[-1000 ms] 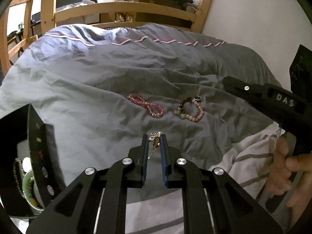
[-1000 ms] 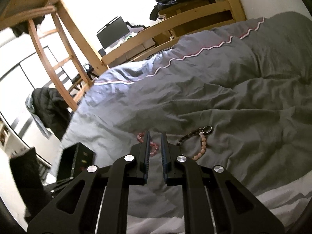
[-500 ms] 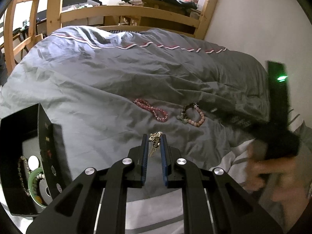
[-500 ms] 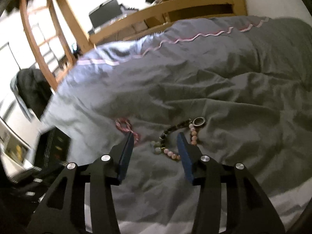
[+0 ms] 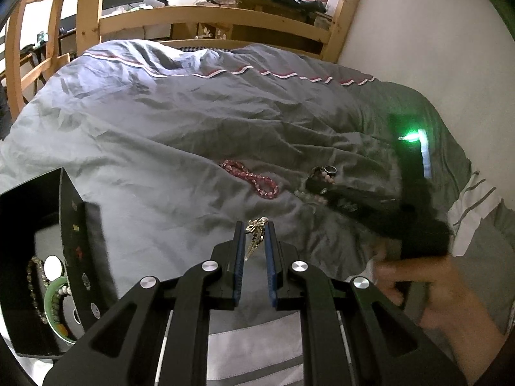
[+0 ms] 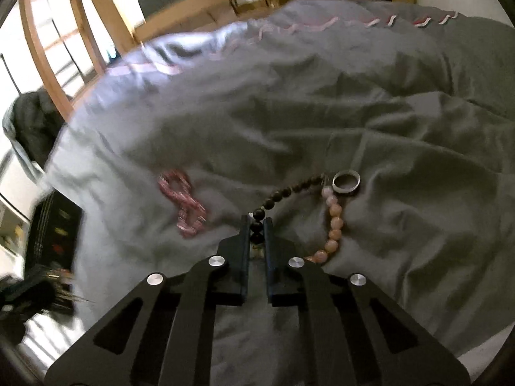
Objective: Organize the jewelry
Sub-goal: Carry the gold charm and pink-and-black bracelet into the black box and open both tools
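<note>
My left gripper is shut on a small gold ornament and hangs over the grey duvet. My right gripper is down on the duvet, shut on the dark beads of a bracelet that is half dark and half peach. In the left wrist view the right gripper covers most of that bracelet. A silver ring lies at the bracelet's far end. A pink bead bracelet lies to its left, untouched.
An open black jewelry box stands at the near left and holds a green bangle and a bead string. A person's hand grips the right tool. A wooden bed frame runs along the far side and a white wall stands on the right.
The right gripper opened, dropped onto the dark-and-peach bracelet and closed on its dark beads. The left gripper kept still with the gold ornament.
</note>
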{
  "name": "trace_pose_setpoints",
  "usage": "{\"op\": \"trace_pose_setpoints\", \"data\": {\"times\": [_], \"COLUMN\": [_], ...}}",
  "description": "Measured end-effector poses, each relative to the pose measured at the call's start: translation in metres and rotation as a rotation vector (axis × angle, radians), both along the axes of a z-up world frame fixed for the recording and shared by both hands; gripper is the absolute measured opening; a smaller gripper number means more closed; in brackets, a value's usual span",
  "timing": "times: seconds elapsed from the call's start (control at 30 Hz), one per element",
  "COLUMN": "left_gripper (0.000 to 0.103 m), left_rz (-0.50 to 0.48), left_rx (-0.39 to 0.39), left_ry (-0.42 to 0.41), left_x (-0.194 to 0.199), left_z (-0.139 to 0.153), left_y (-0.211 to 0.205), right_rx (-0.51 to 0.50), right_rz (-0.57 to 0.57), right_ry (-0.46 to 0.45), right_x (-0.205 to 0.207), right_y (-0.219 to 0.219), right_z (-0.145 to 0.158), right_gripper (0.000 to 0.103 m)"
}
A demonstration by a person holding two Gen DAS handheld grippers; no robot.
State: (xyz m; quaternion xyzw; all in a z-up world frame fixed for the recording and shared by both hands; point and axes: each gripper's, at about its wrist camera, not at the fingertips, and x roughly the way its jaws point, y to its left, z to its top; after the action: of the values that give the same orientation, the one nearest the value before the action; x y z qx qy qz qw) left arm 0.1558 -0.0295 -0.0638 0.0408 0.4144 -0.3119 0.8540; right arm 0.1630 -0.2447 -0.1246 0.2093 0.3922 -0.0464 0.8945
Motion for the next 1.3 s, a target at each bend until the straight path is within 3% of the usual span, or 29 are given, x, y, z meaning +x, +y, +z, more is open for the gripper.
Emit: {"op": "trace_pose_setpoints", "data": {"times": [0.17, 0.53, 0.7, 1.03, 1.3], "left_gripper": [0.012, 0.012, 0.012, 0.012, 0.012], "left_rz": [0.014, 0.054, 0.103, 0.224, 0.295], "left_rx": [-0.013, -0.002, 0.003, 0.016, 0.008], "left_ry": [-0.003, -0.031, -0.043, -0.049, 0.001], "left_x": [0.000, -0.003, 0.001, 0.012, 0.025], "left_z": [0.005, 0.030, 0.043, 0.063, 0.061], "left_y": [0.005, 0.027, 0.048, 0.101, 0.137], "right_rx": [0.097, 0.126, 0.186, 0.192, 0.202], "right_rz": [0.000, 0.103, 0.169, 0.294, 0.390], "right_ry": [-0.082, -0.165, -0.196, -0.206, -0.204], "right_x": [-0.019, -0.033, -0.031, -0.021, -0.014], "right_y": [-0.006, 0.026, 0.050, 0.110, 0.161], "right_z": [0.026, 0.077, 0.096, 0.113, 0.117], "right_gripper": [0.009, 0.009, 0.009, 0.009, 0.009]}}
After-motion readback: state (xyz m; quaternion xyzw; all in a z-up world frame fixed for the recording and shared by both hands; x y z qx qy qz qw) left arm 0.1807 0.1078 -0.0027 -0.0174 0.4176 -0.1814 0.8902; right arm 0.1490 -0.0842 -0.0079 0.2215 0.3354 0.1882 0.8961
